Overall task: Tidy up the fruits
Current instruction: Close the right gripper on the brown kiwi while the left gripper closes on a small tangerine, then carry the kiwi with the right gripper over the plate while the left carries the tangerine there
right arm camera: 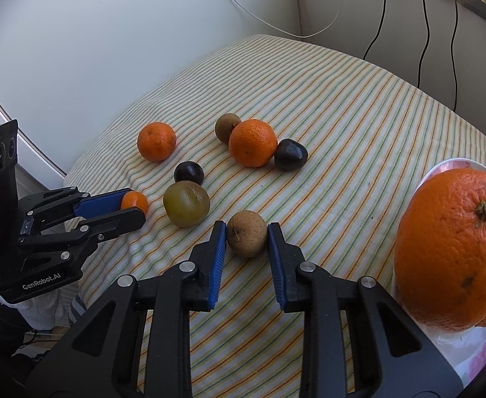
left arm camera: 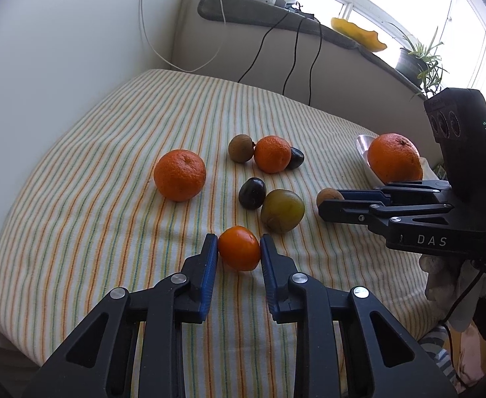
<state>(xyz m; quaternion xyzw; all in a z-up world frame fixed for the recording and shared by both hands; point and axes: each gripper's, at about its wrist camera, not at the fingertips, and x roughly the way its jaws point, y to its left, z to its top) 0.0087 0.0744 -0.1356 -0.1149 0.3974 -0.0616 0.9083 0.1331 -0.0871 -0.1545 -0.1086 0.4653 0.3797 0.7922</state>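
Note:
My left gripper [left arm camera: 239, 247] has its blue pads touching both sides of a small orange mandarin [left arm camera: 239, 248] resting on the striped cloth; it also shows in the right wrist view [right arm camera: 134, 201]. My right gripper [right arm camera: 247, 234] straddles a brown kiwi [right arm camera: 246, 238], with a small gap on the right pad side; the kiwi also shows in the left wrist view [left arm camera: 328, 196]. A large orange [right arm camera: 452, 248] sits in a white plate [right arm camera: 481, 348] at right.
On the striped tablecloth [right arm camera: 342, 116] lie two mandarins [right arm camera: 156, 141] [right arm camera: 253, 142], another kiwi [right arm camera: 226, 127], two dark plums [right arm camera: 189, 172] [right arm camera: 290, 154] and a greenish fruit [right arm camera: 186, 203]. Cables hang at the back wall. A windowsill holds a plant [left arm camera: 415, 59].

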